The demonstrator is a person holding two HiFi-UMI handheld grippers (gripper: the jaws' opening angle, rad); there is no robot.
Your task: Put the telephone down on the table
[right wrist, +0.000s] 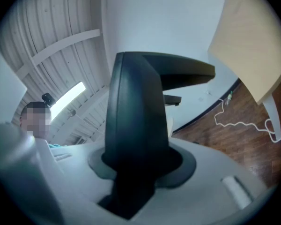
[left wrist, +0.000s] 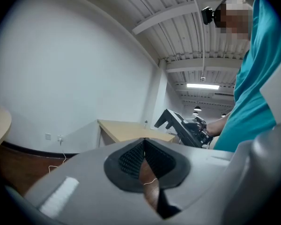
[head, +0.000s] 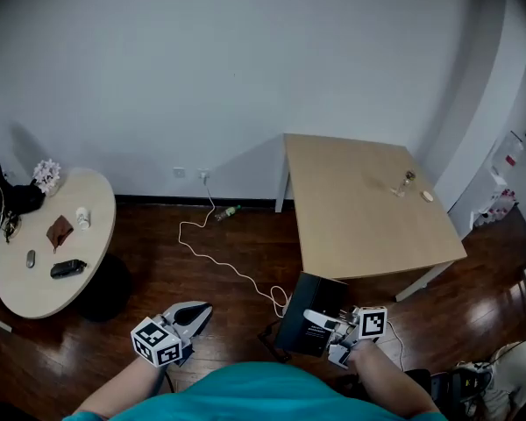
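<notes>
Head view first: my left gripper [head: 193,314] sits low over the wooden floor [head: 237,235]. Its forearm angles in from the bottom edge, jaws pointing toward the square bench [head: 368,209]. My right gripper [head: 331,325] carries the black telephone [head: 309,327] above the floor, just short of that bench's near edge. Left gripper view: I see the jaws clenched tip to tip with nothing between them. Right gripper view: the jaws are clamped on the telephone's dark body, which fills the middle.
</notes>
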